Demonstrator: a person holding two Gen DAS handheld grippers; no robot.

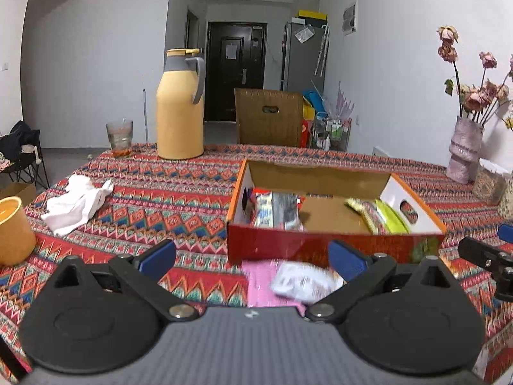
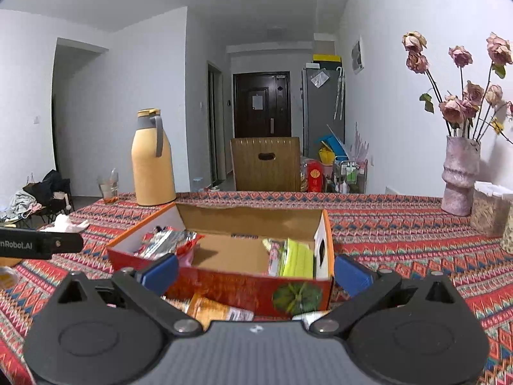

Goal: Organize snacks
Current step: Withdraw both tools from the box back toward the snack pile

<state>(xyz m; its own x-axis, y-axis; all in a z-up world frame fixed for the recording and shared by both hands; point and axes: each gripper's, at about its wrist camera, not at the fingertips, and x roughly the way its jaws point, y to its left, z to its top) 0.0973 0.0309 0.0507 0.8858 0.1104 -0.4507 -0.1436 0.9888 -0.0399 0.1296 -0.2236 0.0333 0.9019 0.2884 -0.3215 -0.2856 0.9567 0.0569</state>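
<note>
Both tongs stood wide, holding nothing. Left tongs (image 1: 251, 260) hovered over a pink packet (image 1: 259, 284) on the counter (image 1: 160, 192), just before the box (image 1: 320, 243). Right tongs (image 2: 256, 271) hung above an orange packet (image 2: 218, 309). Best to straddle one packet, pinch mid-body, lift clear of the wall. Box: one; packets inside: two clusters, uncountable.

Even, soft indoor light, no glare. Fisheye bends walls, dark corners. Motion blur on packets in front of the box (image 1: 333, 243); background sharp.
</note>
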